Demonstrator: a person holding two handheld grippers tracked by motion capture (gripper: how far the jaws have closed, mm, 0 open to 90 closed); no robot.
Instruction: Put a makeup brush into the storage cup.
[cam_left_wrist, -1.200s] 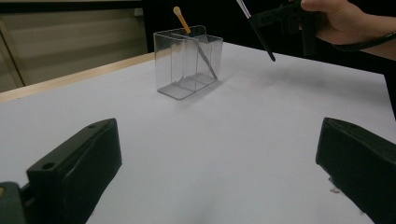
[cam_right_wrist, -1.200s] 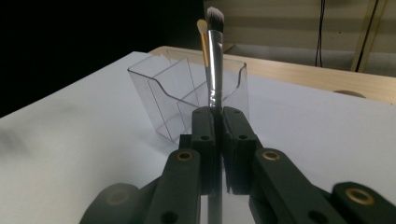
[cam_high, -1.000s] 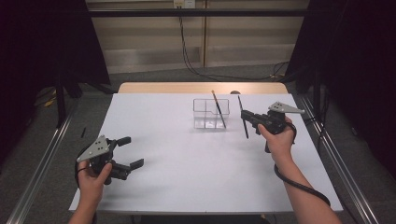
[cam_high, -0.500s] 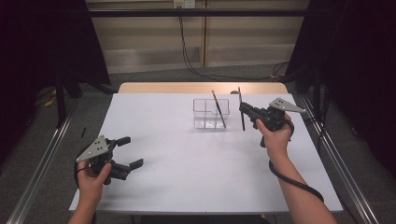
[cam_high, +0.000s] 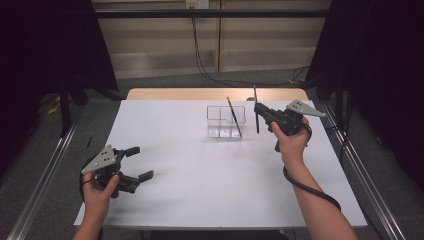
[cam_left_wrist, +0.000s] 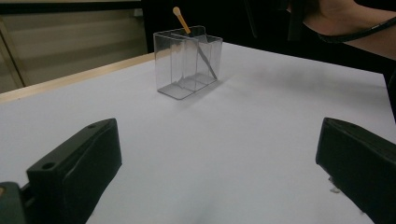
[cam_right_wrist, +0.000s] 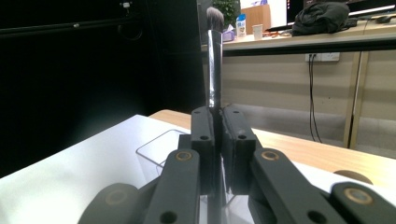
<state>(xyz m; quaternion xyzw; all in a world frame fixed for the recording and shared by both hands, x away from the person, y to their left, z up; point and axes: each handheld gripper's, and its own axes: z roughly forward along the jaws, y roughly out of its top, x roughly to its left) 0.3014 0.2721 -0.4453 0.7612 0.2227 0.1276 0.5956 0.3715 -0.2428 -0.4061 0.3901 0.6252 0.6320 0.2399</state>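
Right gripper, matte black with a grey three-cornered plate on top, has its jaws pressed together on a slim dark brush and holds it nearly upright, just beside the right end of a clear plastic holder. In the right gripper view the brush rises straight out of the clamped jaws as a smooth, glossy metal-looking tube with a dark tuft at the top (the tuft is blurred). The holder is a thin-walled, see-through rectangular box split into compartments, standing on the smooth white tabletop; a second brush with a pale wooden handle leans slantwise inside it, its rounded tan tip poking above the rim.

Left gripper sits well away from the holder, low over the near part of the table, its blocky black jaws spread wide with bare white surface between them.

Compared with a second ago, the right gripper has moved up and toward the holder, and the brush it pinches has swung from a slant to nearly vertical; the left gripper has not shifted.
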